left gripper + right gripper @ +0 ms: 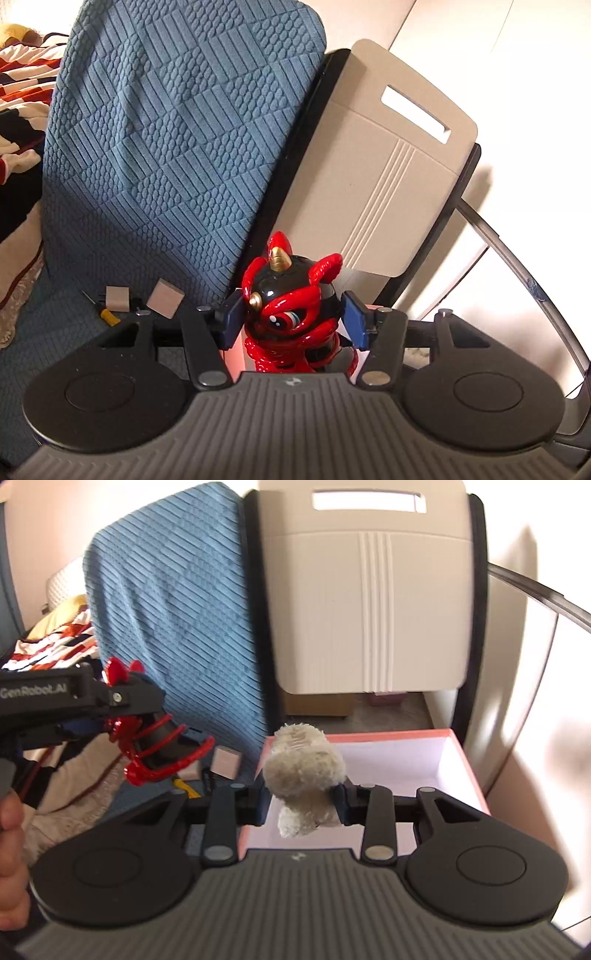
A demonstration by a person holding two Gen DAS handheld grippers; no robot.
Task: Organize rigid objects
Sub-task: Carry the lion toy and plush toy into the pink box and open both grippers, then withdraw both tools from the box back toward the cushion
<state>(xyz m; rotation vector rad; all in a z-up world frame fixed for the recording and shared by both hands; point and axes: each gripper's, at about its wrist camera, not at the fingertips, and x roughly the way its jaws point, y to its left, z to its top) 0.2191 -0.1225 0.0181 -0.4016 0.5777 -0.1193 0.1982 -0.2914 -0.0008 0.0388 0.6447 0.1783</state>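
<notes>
My left gripper (293,319) is shut on a glossy red and black figurine (291,306) with gold horns, its blue pads pressing both sides. The same figurine (155,746) shows from the side in the right wrist view, held in the left gripper (147,731) at the left. A fluffy beige toy (304,771) sits between the pads of my right gripper (303,801), which is shut on it. It hangs over the near left part of an open pink box (467,753) with a white inside.
A blue textured cushion cover (166,147) drapes a seat back. A beige folding chair back (373,177) with a handle slot stands behind the box. Two small grey blocks (164,297) and a yellow-handled tool (109,315) lie on the blue seat. A hand (11,845) holds the left gripper.
</notes>
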